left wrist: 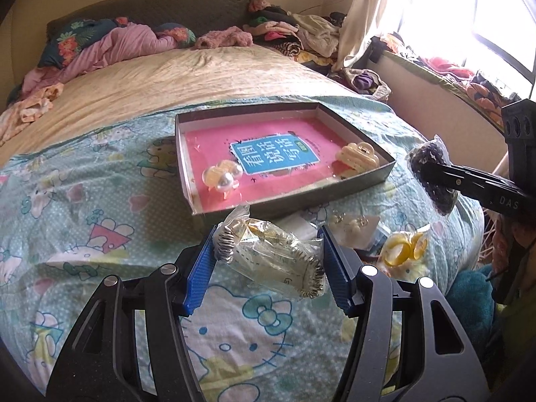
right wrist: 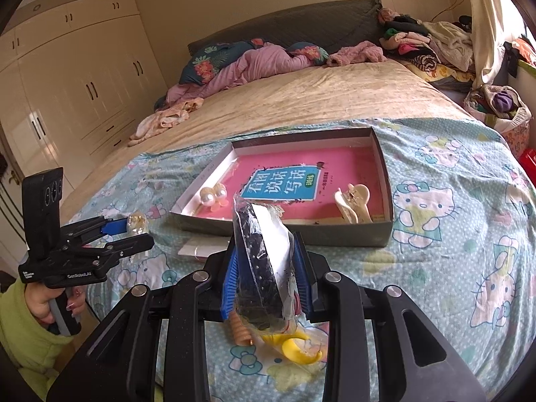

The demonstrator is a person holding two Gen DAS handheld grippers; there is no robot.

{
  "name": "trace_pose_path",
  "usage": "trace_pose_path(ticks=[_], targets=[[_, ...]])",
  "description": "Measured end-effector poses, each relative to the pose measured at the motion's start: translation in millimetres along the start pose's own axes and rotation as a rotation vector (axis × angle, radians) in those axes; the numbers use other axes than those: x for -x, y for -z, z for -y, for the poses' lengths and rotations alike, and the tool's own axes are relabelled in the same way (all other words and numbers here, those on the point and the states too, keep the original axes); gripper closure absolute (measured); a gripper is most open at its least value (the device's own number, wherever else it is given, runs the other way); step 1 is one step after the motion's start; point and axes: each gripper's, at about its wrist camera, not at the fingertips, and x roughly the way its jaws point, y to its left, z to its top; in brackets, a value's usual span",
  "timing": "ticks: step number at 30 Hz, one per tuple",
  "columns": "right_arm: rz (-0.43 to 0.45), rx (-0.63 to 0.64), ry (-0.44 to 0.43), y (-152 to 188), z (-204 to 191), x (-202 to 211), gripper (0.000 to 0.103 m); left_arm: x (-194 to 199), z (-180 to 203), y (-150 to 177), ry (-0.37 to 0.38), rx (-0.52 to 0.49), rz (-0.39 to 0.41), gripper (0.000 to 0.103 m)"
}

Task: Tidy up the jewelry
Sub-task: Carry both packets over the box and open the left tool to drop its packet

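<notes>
left gripper (left wrist: 268, 251): pinching a clear bag of gold bangles (left wrist: 268, 251)
right gripper (right wrist: 268, 274): clamping a black bead bag (right wrist: 259, 261)
box (left wrist: 361, 186): sitting beyond both

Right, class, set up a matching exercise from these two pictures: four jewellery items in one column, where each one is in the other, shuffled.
Items
1. pearl hair clip
2. cream claw clip
3. bag of dark beads
4. bag of silver and gold bangles

Places
A. held in the right gripper
B. right side of the box
C. held in the left gripper
D. left side of the box

Pairs: 1-D, 2-B, 3-A, 4-C
</notes>
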Motion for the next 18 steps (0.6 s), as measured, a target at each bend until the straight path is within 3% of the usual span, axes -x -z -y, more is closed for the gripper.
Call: trace_pose_path(ticks=[18], targets=[[0.081,0.013,-0.023,-43,-5,5,0.075,-18,-5,-39,-0.003,0.023,0.039,0.052]])
